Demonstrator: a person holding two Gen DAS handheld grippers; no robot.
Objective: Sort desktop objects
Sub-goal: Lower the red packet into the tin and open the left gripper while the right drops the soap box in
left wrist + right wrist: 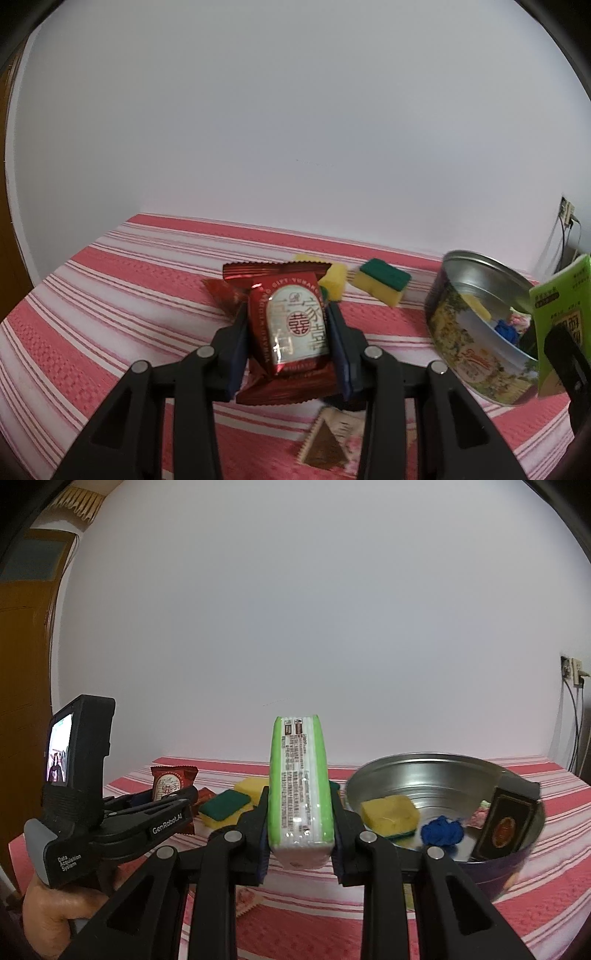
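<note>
Red foil snack packet (291,328) sitting clenched in left gripper (291,332), lifted above striped cloth (92,295). Right gripper (299,823) squeezing green tissue pack (299,786) upright, just beside round tin (436,764). Risks: slick foil slipping from pads; both grippers converging on tin, colliding; tall pack catching rim, tipping tin.

Soft, even indoor light — strong fisheye bending, dark vignetted corners, slight blur near edges.
</note>
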